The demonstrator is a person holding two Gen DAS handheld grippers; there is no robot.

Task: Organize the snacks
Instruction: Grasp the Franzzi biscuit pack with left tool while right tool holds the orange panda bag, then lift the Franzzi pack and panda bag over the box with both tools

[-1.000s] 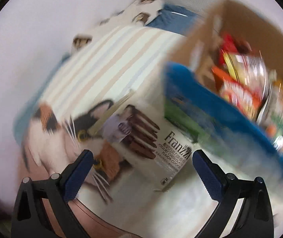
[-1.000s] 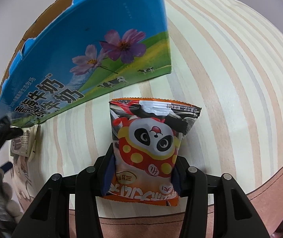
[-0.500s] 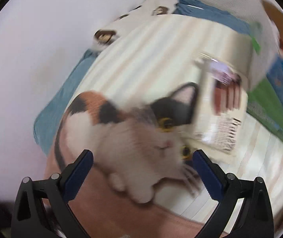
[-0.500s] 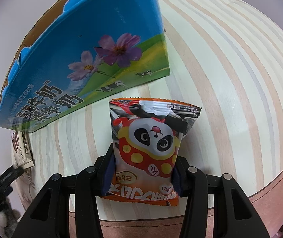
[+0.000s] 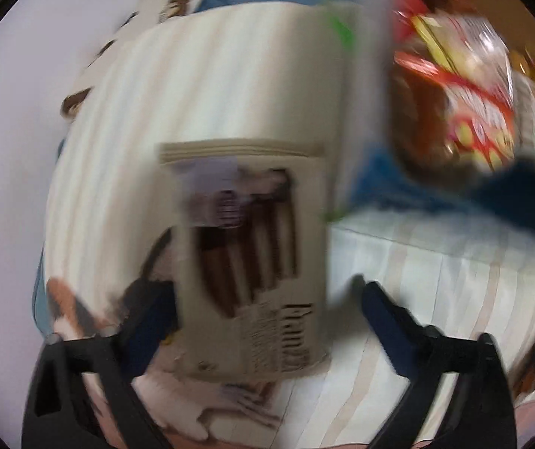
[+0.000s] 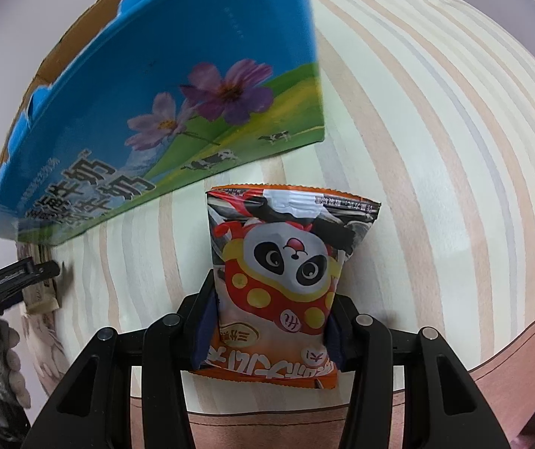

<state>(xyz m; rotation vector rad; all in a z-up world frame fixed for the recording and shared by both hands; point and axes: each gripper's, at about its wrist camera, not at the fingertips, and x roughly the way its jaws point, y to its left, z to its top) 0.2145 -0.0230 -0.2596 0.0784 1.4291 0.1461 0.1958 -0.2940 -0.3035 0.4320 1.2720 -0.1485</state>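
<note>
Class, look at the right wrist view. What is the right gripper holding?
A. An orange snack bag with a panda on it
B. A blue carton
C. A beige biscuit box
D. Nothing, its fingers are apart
A: the right gripper is shut on the panda snack bag, its fingers pressing both sides.

The left wrist view is heavily motion-blurred — the beige biscuit box (image 5: 252, 258), the snack packets (image 5: 462, 86) at upper right and even the gripper's own jaws smear, and print is barely legible. The right wrist view is sharp and evenly lit by soft indoor light: the panda snack bag (image 6: 286, 273) shows mild glare near its top seal and casts a faint shadow on the striped bedsheet (image 6: 435, 149). Both views bow strongly at the edges and end in a dark circular rim — fisheye distortion.
</note>
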